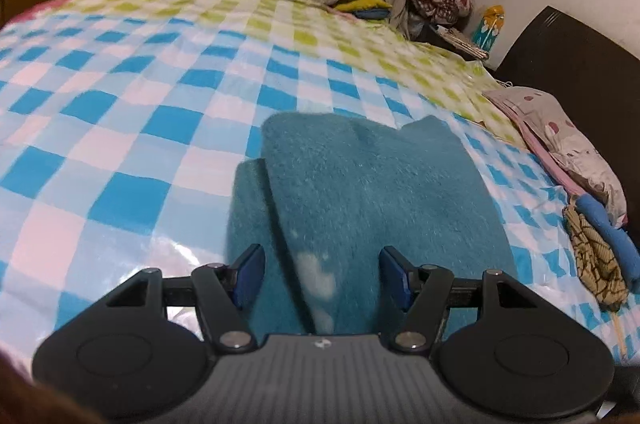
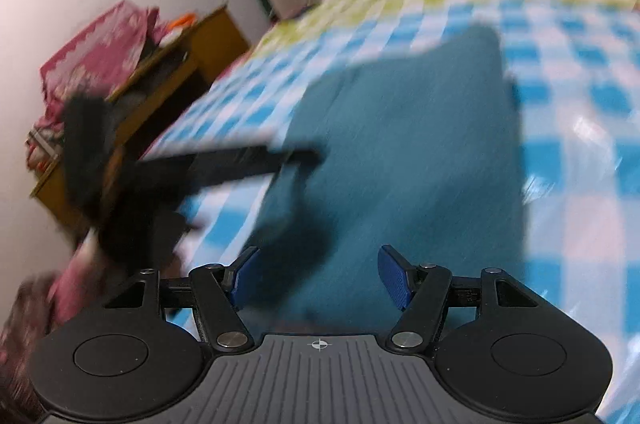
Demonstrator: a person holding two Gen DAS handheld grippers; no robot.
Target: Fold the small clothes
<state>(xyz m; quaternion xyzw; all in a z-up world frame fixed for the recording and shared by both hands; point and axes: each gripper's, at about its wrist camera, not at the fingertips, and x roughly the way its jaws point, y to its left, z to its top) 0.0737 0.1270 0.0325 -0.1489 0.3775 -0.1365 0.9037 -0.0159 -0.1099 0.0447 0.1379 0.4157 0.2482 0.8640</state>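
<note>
Teal fleece garment (image 1: pixel 360 192) lies on the checked bedsheet (image 1: pixel 120 112), lower centre of the left wrist view. It's partly folded: one layer overlaps another, with a step edge at left of the cloth. In the right wrist view the same piece (image 2: pixel 400 152) fills the centre, heavily blurred.

Handling, my read: light, soft, fuzzy, no stiffness. It will drape and sag when lifted. Pile should grip well on the pads; the glossy sheet under it looks slick, so the cloth may slide if dragged. Best hold is probably a corner or the folded edge, pinching both layers, not mid-panel.

Left gripper (image 1: pixel 322 274): jaws spread fairly wide, blue pads apart, nothing pinched, cloth under and ahead of the gap. Pitched down at the bed.

Right gripper (image 2: pixel 316 274): jaws also apart, nothing between the pads, pitched down similarly, view rolled so the bed tilts.

Left gripper also shows as a black blur (image 2: pixel 168 176) at left in the right wrist view, near the cloth's left edge; contact unclear.
</note>
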